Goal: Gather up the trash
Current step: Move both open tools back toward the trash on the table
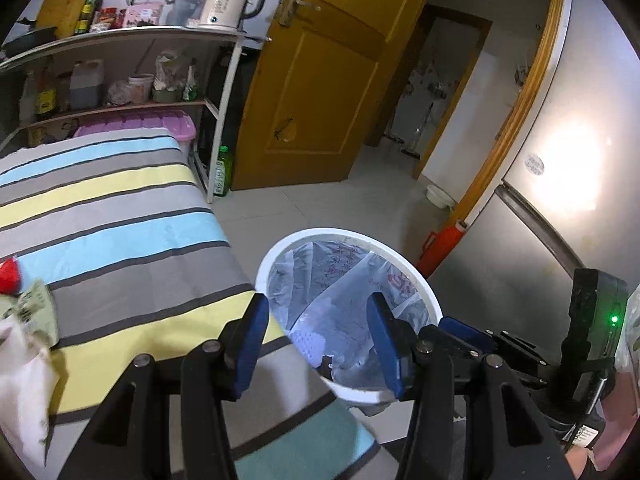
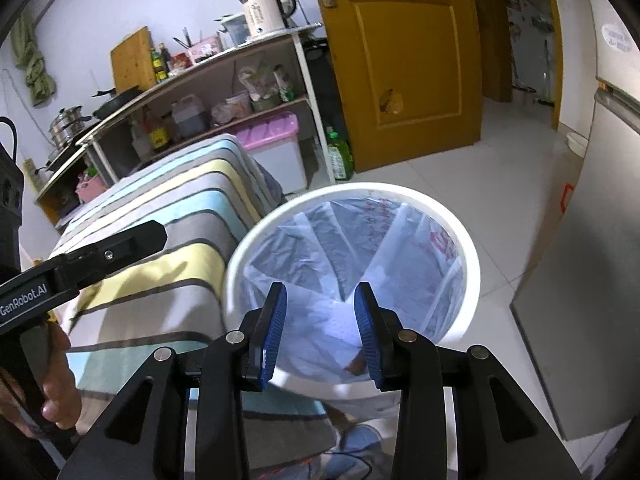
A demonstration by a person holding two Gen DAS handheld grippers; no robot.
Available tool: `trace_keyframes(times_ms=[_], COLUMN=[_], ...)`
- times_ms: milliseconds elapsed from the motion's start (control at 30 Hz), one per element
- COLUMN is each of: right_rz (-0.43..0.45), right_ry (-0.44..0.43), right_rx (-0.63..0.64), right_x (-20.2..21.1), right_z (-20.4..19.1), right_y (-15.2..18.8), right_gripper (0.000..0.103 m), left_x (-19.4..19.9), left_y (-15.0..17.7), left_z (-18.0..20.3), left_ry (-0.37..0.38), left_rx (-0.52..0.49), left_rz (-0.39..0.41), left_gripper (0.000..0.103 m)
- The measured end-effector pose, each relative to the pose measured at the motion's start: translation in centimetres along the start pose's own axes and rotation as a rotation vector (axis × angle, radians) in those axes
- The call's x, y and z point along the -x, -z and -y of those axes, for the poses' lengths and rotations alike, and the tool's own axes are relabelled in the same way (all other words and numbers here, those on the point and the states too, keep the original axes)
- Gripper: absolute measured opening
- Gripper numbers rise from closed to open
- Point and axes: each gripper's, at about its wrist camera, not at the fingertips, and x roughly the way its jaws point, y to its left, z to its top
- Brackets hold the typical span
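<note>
Left wrist view: left gripper (image 1: 316, 340) spread, empty, above the bin (image 1: 348, 240) beside the striped table (image 1: 120, 216). Scraps (image 1: 24, 312) at the table's edge are cut off; reaching blind could knock them down.

Right wrist view: right gripper (image 2: 320, 332) released, empty, over the bin (image 2: 472, 264); its contents are indistinct.

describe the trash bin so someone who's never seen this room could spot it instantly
Start at the table with the striped cloth. Off its near corner, on the pale tiled floor between table and grey fridge, stands the trash bin. It is the only round white bucket there, lined with a translucent plastic bag with red print, and sits under both grippers.
</note>
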Motion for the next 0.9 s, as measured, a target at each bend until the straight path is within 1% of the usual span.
trace_keyframes(times_ms=[100,200,367,467,567,700,900], right_rz=[0.018,0.034,0.051,0.05,0.051,0.045,0.024], right_ry=[-0.016,-0.032,-0.079,-0.109,-0.135,-0.173,-0.231], right_rx=[0.025,0.057,0.097,0.124,0.155,0.186,0.239], right_x=[1.1,2.2,3.7,4.2,4.5,4.5,4.2], right_z=[-1.1,-2.5,-4.8,-6.5,-8.3,-10.3,-13.4], right_y=[0.1,0.3,0.8,1.2,1.4,1.9,2.9], right_gripper=[0.037,0.038,0.039,0.04,0.04,0.04,0.04], left_x=[1.8,3.8,7.0,8.8,10.6,12.8,15.6], left_y=[0.5,1.0,2.0,2.7,3.5,4.5,6.6], left_z=[-0.4,-0.7,-1.7,-2.4,-3.4,-4.8,-7.1], left_ry=[-0.012,-0.041,-0.094,-0.141,-0.184,-0.239,-0.313], left_rx=[0.005,0.002,0.006,0.003,0.009,0.009,0.041], left_rz=[0.03,0.062,0.116,0.148,0.167,0.214,0.236], left_gripper=[0.053,0.053,0.053,0.053,0.053,0.053,0.053])
